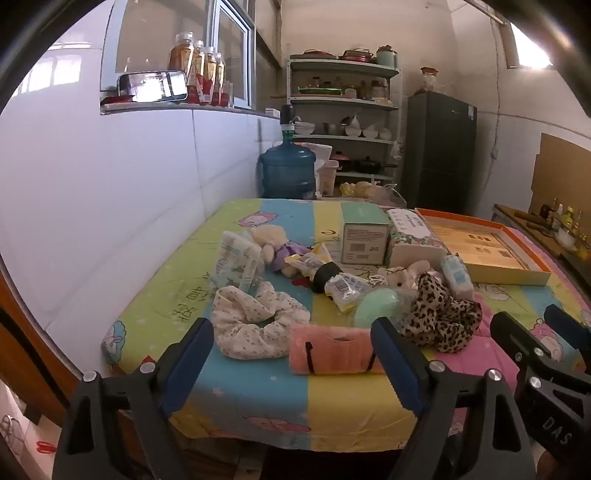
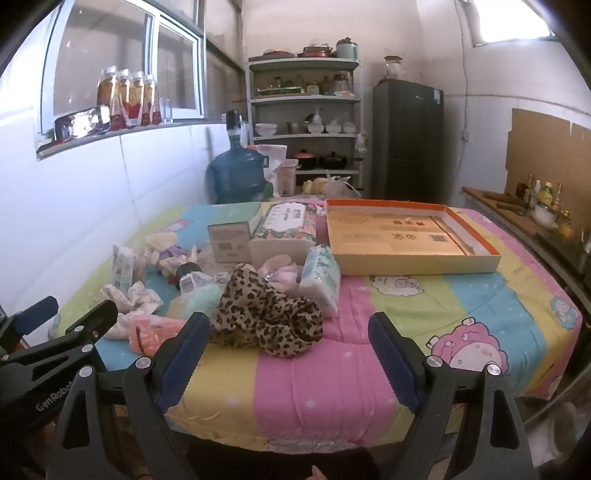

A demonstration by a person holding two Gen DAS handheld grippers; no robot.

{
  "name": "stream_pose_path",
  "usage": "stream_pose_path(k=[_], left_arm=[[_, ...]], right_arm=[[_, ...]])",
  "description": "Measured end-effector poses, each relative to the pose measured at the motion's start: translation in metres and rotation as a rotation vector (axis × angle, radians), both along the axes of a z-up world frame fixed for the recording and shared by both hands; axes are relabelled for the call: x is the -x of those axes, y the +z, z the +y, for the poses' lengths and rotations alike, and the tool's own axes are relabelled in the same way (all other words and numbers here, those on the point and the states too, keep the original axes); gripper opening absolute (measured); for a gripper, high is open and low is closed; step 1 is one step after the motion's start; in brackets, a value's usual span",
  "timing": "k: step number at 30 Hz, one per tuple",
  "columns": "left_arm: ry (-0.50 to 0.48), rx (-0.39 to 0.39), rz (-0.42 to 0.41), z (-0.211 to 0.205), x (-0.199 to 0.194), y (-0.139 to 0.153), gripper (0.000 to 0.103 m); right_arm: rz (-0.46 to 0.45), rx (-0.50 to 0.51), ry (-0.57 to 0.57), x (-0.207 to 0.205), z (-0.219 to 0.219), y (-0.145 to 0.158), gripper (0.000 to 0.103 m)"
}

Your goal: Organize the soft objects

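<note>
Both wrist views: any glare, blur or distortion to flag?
Left wrist view: strong fisheye bending, dark corners, blown-out high window, sharp leopard-print fabric scrunchie. Right wrist view: same curvature, bright high window, table items sharp, no motion blur.

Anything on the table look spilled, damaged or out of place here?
Nothing spilled or damaged. The soft things lie in a loose heap: leopard scrunchie, floral scrunchie, pink towel roll and tissue pack all sit outside the orange-rimmed tray. Both grippers are open and empty.
</note>
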State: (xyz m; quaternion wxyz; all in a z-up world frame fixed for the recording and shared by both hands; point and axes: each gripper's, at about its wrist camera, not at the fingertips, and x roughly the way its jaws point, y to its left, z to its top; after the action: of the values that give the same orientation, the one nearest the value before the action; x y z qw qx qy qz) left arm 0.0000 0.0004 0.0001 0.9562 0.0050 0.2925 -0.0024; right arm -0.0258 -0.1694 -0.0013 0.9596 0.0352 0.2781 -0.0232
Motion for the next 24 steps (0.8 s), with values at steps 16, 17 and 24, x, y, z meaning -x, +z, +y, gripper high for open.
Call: stream_pose_path(k=[16,17,24], left_arm=[[0.005,-0.003,0.009,0.0007,0.0020,-0.0034,0.083],[0.004,0.000,0.008,0.0014,0.0021,-0.0037,0.083],[0.003,-0.001,0.005,0.0011,0.0026,-0.0033,0.083]], right_arm=[[-0.007,-0.011,0.018,0.0027,0.0036,0.0015,0.088],[-0.007,-0.013,0.018,0.0025,0.0036,0.0014,0.088],[-0.008,-0.019,0.021,0.0023,0.0045,0.0012,0.088]])
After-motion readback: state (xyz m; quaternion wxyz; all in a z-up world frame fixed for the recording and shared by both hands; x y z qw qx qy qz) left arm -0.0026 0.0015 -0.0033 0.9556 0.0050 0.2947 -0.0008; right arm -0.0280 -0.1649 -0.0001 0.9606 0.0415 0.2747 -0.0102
